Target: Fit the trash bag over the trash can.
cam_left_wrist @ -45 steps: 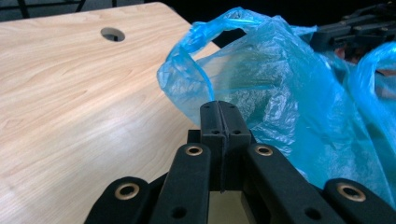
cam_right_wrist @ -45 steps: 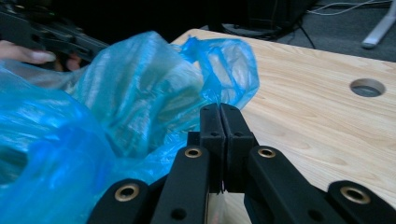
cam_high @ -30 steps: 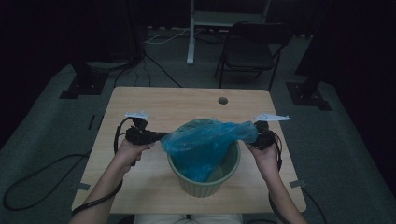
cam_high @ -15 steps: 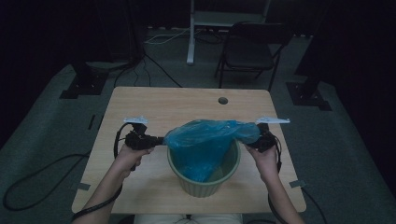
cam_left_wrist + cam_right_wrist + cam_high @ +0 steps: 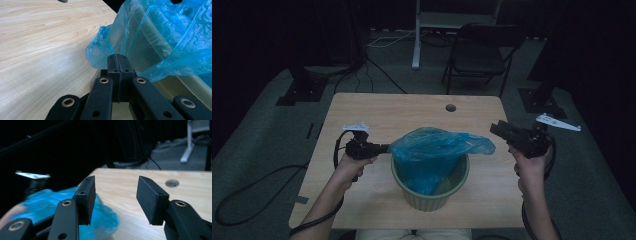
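Note:
A pale green bin (image 5: 432, 192) stands on the wooden table (image 5: 377, 112) near its front edge. A blue plastic bag (image 5: 437, 150) sits in its mouth and spreads over the rim. My left gripper (image 5: 384, 148) is shut on the bag's left edge. In the left gripper view the jaws (image 5: 119, 62) pinch the blue film (image 5: 160, 37) above the bin's rim (image 5: 190, 85). My right gripper (image 5: 497, 129) hovers to the right of the bag, apart from it. Its jaws (image 5: 116, 195) have just been opening and hold nothing. The bag (image 5: 45, 205) lies lower left of them.
A round cable hole (image 5: 450, 107) sits in the table's far edge. A folding chair (image 5: 482, 55) and a white stand (image 5: 417, 35) are on the floor beyond. Cables (image 5: 252, 200) trail on the floor at the left.
My right gripper has let go of the bag's right edge, opened, and moved right and up. The bag's right end has slackened toward the bin. The left gripper has stayed put.

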